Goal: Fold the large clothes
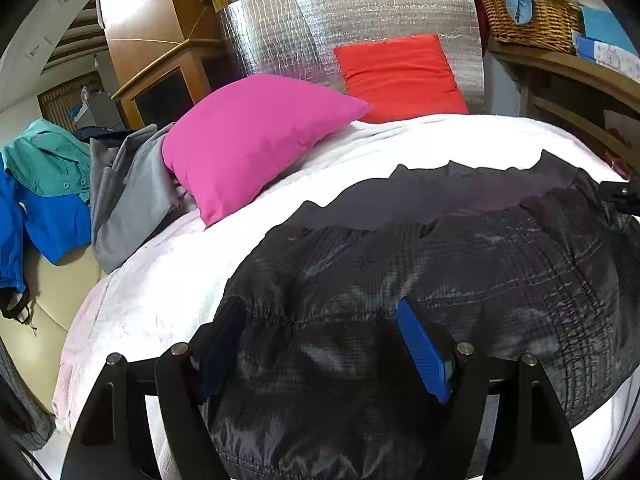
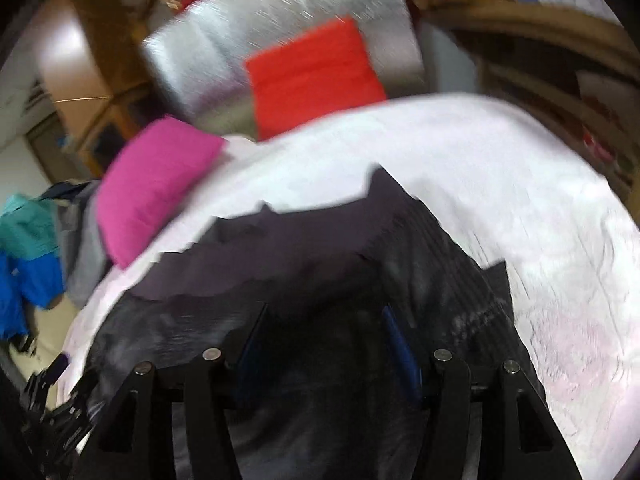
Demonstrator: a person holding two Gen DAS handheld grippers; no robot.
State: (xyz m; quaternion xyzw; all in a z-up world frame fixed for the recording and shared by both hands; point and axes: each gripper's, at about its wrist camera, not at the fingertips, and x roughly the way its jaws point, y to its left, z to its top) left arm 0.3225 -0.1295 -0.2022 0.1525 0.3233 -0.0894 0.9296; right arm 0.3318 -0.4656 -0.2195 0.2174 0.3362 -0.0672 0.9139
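A large dark plaid garment (image 1: 460, 272) lies spread on the white bed cover (image 1: 168, 280), its far edge folded over. My left gripper (image 1: 320, 332) is open, its blue pads (image 1: 424, 352) wide apart over the garment's near left part. My right gripper (image 2: 324, 340) is also open over the garment (image 2: 328, 252) near its right side; that view is blurred. The right gripper (image 1: 620, 194) shows at the right edge of the left wrist view.
A pink pillow (image 1: 248, 140) and a red pillow (image 1: 400, 76) lie at the bed's head against a silver foil panel (image 1: 352, 24). Grey, teal and blue clothes (image 1: 60, 184) are piled at left. A wicker basket (image 1: 532, 16) sits on a wooden shelf at right.
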